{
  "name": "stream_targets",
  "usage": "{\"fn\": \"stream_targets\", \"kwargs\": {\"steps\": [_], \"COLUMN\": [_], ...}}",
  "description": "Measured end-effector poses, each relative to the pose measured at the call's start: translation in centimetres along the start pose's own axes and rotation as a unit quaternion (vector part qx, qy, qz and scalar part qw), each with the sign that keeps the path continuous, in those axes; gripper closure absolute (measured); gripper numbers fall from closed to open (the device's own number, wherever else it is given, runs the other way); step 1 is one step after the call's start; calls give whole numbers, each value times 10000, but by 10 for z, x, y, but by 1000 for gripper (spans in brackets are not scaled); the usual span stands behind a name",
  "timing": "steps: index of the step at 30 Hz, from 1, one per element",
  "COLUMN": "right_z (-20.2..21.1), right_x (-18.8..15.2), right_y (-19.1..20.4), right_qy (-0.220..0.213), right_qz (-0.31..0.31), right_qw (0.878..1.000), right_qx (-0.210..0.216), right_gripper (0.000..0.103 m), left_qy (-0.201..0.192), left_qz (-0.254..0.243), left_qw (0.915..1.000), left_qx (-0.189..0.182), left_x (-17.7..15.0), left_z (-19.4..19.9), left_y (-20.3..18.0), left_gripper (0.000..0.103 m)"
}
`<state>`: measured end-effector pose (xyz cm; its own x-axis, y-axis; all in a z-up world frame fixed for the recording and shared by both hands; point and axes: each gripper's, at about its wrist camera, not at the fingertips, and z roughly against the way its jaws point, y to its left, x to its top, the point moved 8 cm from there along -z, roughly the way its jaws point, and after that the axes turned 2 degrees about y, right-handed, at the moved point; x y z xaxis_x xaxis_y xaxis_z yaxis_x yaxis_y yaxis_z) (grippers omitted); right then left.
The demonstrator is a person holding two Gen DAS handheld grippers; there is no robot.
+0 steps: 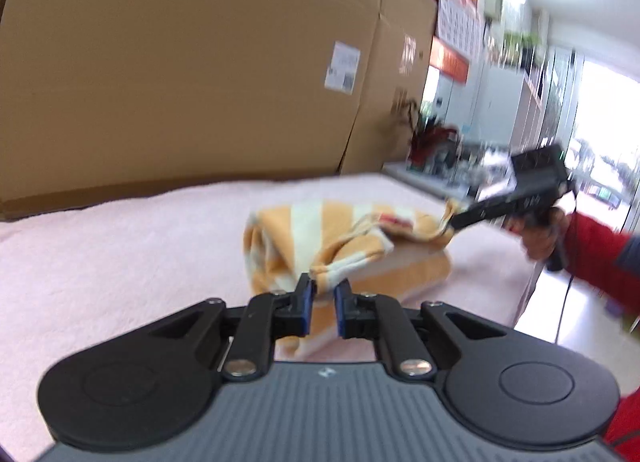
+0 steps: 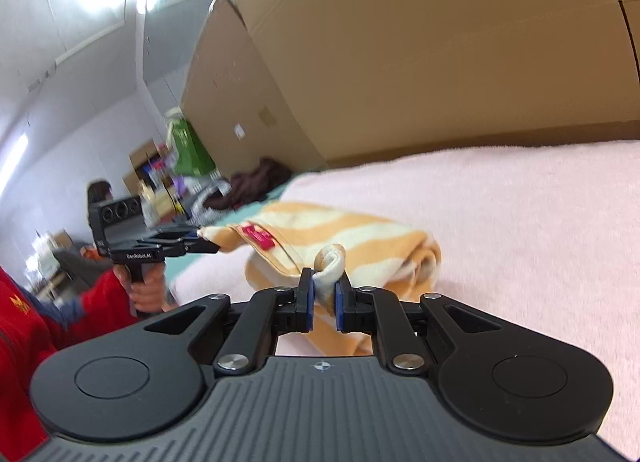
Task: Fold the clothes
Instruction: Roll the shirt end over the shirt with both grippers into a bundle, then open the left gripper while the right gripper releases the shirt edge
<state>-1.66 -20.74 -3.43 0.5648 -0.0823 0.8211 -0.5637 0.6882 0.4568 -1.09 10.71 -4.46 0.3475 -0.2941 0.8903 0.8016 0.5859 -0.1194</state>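
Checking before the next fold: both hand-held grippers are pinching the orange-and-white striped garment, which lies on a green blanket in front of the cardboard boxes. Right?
Not quite. The blanket is pale pink, not green, as the right wrist view shows. The rest holds: left hand-held gripper and right hand-held gripper each pinch the striped garment, cardboard boxes behind.

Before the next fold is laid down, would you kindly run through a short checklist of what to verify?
1. Left gripper pinching a corner of the orange-and-cream striped garment: ok.
2. Right gripper pinching its rolled corner: ok.
3. Both held corners lifted off the pink fluffy cover: ok.
4. Cover beyond the garment free for laying down: ok.
5. Lower layers lying flat: not ok, bunched.
6. Held edge taut between grippers: cannot tell, blurred.
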Motion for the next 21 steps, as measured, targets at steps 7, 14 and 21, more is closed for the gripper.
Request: {"fn": "stream_targets", "kwargs": {"steps": [7,14,21], "right_z": [-24,-46,-56], "right_x": [-14,-18,-24], "right_y": [23,42,47], "right_qy": [465,831,960], "right_qz": [1111,2322,2714], "right_qw": [9883,9521,9357], "right_qx": [-941,-1807,-2041], "right_gripper": [92,91,89], "left_qy": [425,367,-632], "left_qz": [-530,-1050,-606], "left_qw": [9968,9930,9961], "left_qx": [411,398,119], "left_x": [-18,-11,63], "left_z": [-15,11,13], "left_y": [-5,-17,-25], "left_gripper": [94,85,82]}}
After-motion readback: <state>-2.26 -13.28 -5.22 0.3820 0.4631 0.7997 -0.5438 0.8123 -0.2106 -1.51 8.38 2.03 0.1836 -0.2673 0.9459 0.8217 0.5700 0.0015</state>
